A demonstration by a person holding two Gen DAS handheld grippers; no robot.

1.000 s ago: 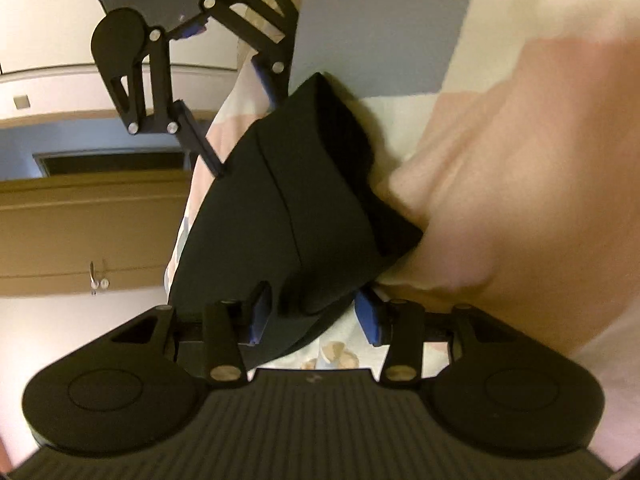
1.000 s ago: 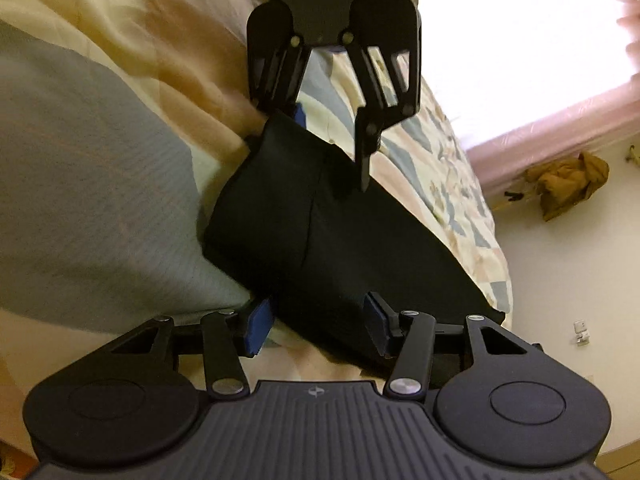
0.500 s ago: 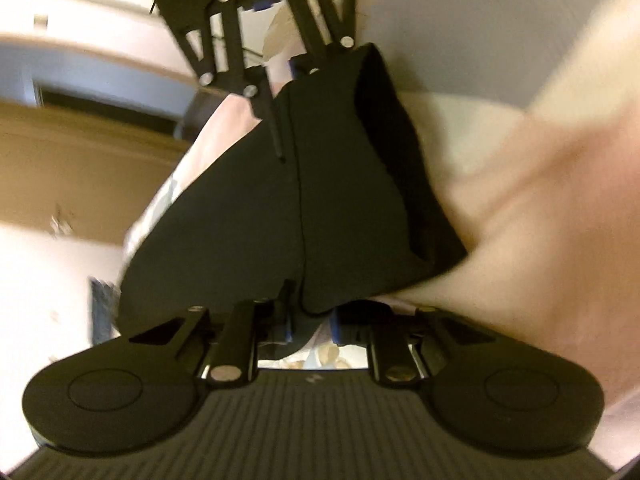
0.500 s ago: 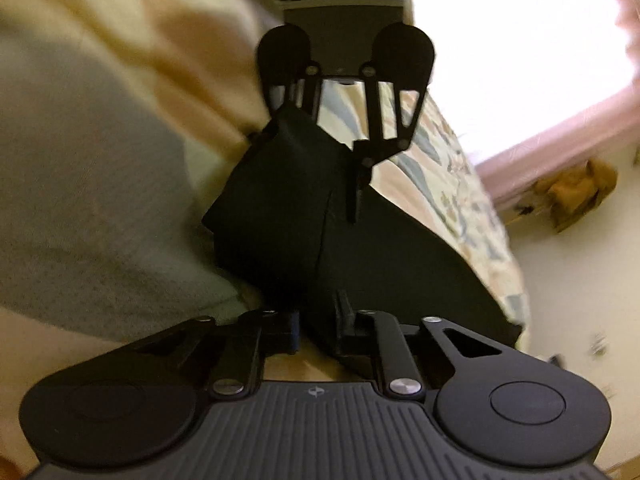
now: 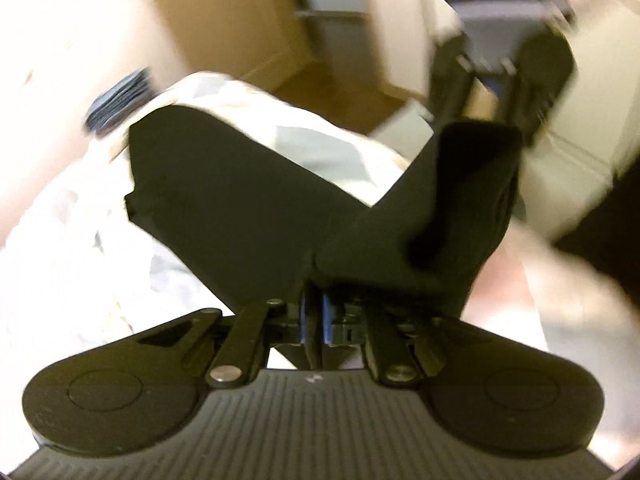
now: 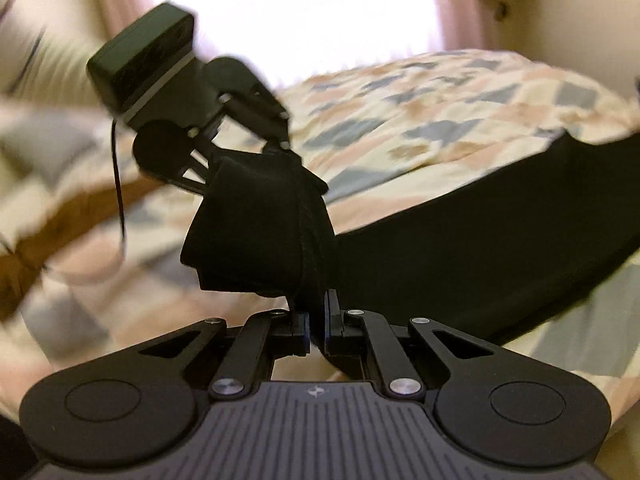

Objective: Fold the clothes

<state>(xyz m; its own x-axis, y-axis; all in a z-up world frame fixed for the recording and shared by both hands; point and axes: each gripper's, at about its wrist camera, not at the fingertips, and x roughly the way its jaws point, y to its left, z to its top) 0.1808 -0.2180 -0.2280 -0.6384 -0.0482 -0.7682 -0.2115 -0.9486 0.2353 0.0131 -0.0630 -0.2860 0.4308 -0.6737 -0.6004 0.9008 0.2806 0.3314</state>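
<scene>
A black garment (image 5: 240,208) hangs stretched between my two grippers, lifted at one edge. Its far part still rests on the patchwork quilt (image 5: 60,248). My left gripper (image 5: 316,312) is shut on the garment's edge, blue pads pinching the cloth. My right gripper (image 5: 486,120) shows at the upper right, clamped on another bunched corner. In the right wrist view my right gripper (image 6: 316,324) is shut on a thick fold of the garment (image 6: 460,248). The left gripper (image 6: 286,148) grips the cloth a short way ahead. Both views are motion-blurred.
The quilt (image 6: 420,120) covers a bed that fills most of the right wrist view. A bright window (image 6: 320,12) with pink curtains (image 6: 452,4) lies behind it. In the left wrist view, a wooden door (image 5: 224,20) and a brown floor (image 5: 340,92) lie beyond the bed's edge.
Both grippers went from open around the garment's edge to shut on it. They then rose and rolled, lifting that edge off the quilt; the room now appears tilted differently.
</scene>
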